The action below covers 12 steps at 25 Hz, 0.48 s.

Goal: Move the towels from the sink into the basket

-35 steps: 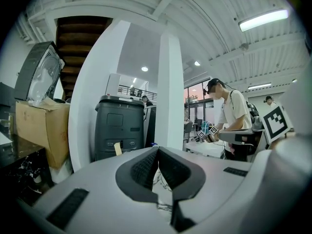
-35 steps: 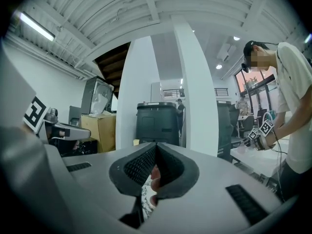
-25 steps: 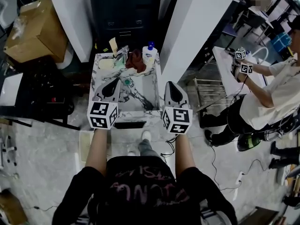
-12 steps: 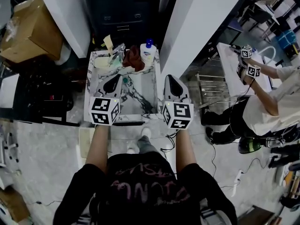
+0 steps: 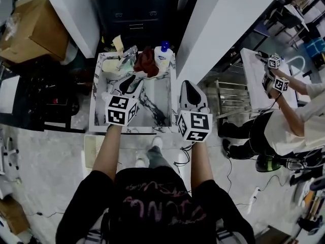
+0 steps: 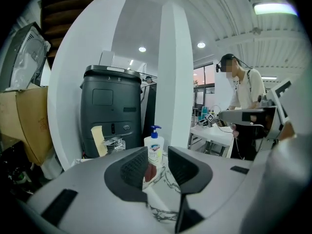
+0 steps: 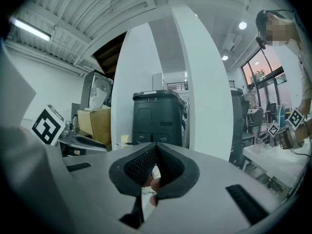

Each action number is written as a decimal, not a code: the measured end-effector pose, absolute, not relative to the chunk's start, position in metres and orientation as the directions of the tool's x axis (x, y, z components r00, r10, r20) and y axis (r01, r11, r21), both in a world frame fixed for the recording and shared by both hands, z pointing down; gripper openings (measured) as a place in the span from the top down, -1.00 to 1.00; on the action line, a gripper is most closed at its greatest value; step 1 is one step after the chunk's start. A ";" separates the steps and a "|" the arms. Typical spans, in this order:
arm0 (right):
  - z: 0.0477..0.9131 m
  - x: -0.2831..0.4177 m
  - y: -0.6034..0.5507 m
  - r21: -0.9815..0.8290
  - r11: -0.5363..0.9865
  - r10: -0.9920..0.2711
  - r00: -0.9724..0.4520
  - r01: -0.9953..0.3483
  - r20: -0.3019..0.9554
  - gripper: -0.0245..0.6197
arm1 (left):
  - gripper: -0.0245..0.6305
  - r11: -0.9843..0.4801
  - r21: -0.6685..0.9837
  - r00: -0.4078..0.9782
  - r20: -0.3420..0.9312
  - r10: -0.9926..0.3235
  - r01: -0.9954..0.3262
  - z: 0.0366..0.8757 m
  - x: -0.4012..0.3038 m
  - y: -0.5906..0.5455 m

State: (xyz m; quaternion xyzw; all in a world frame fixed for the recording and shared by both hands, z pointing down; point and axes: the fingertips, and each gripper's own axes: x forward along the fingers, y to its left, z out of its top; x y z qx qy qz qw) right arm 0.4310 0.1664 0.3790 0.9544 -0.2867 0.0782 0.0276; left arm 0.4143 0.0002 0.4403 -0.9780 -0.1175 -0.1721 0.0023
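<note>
Crumpled dark red cloth towel (image 5: 147,63) at back of marble-veined white sink (image 5: 95,105), beside white pump soap bottle (image 5: 162,59) — just ahead of left gripper (image 5: 133,81), untouched. Its jaws half apart, just been opening, nothing between. By sink's right rim, right gripper (image 5: 189,89) — jaws together, empty

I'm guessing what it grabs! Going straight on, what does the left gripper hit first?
Probably the dark red towel, before the soap bottle. The jaws of the left gripper have just been opening, empty.

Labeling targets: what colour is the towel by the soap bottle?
Dark reddish-brown towel; it shows best in the head view.
</note>
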 end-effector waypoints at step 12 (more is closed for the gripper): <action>0.399 0.471 0.172 0.014 -0.836 -0.534 0.820 -0.548 0.206 0.88 | 0.29 -0.976 0.071 0.873 0.437 0.216 0.206 0.497 0.494 -0.010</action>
